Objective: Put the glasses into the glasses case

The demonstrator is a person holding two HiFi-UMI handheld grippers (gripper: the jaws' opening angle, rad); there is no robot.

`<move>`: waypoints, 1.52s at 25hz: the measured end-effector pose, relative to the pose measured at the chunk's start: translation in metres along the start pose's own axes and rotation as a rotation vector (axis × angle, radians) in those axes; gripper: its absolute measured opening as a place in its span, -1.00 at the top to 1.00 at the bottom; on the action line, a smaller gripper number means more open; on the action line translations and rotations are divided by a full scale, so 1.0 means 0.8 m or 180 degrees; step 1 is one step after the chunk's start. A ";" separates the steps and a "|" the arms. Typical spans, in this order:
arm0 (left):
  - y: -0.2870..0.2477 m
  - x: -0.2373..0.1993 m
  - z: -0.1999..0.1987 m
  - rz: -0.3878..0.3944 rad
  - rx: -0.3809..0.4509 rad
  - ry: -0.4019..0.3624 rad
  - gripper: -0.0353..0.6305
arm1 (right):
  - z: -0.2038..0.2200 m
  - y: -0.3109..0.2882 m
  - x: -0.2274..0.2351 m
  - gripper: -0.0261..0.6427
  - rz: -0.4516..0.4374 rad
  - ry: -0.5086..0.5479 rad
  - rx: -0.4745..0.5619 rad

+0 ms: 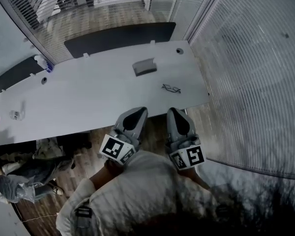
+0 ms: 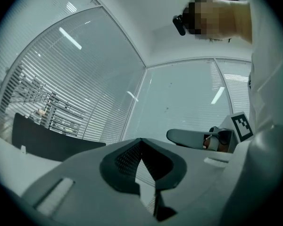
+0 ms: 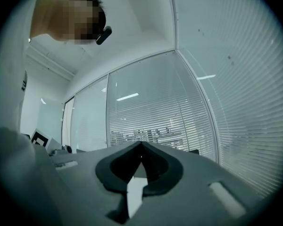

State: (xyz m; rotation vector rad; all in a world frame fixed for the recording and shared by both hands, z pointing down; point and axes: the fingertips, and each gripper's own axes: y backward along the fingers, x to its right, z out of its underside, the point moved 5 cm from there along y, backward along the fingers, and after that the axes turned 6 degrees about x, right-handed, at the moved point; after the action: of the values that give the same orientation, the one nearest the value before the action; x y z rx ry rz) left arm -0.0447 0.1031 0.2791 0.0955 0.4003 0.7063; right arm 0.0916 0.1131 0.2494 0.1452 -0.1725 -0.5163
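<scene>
The glasses (image 1: 171, 88), dark-framed, lie on the white table (image 1: 88, 102) near its right end. The grey glasses case (image 1: 144, 67) sits farther back, near the table's middle. Both grippers hover side by side at the table's near edge, pointing toward it. My left gripper (image 1: 140, 109) (image 2: 141, 140) is shut with nothing between its jaws. My right gripper (image 1: 173, 110) (image 3: 141, 143) is shut and empty too, just short of the glasses. The gripper views show only glass walls and blinds beyond the jaws. The right gripper body (image 2: 198, 138) shows in the left gripper view.
A white bottle (image 1: 42, 62) and a small object (image 1: 15, 114) stand at the table's left end. Cable holes (image 1: 179, 50) pierce the tabletop. A dark panel (image 1: 118, 36) runs behind the table. A blinded glass wall (image 1: 250, 73) closes the right. Bags (image 1: 19, 178) lie on the floor at the left.
</scene>
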 end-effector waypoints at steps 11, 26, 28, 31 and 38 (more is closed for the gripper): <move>-0.050 -0.079 -0.026 0.0013 -0.0039 -0.0075 0.89 | 0.014 -0.091 0.017 0.92 0.0050 -0.0060 -0.0001; -0.107 -0.079 -0.011 -0.0026 -0.0128 -0.0097 0.89 | 0.009 -0.106 0.076 0.92 0.0041 -0.0064 -0.0013; -0.110 -0.079 -0.011 -0.0015 -0.0133 -0.0109 0.89 | 0.009 -0.108 0.079 0.92 0.0030 -0.0060 -0.0009; -0.112 -0.081 -0.011 -0.0003 -0.0142 -0.0116 0.89 | 0.011 -0.110 0.080 0.92 0.0027 -0.0055 -0.0023; -0.111 -0.085 0.007 0.0018 -0.0239 -0.0041 0.89 | 0.024 -0.108 0.082 0.92 0.0075 -0.0061 -0.0101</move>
State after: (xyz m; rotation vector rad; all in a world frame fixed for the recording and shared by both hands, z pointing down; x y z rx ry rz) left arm -0.0346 -0.0081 0.2867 0.0304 0.3610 0.7252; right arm 0.1025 0.0037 0.2610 0.1072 -0.1844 -0.4967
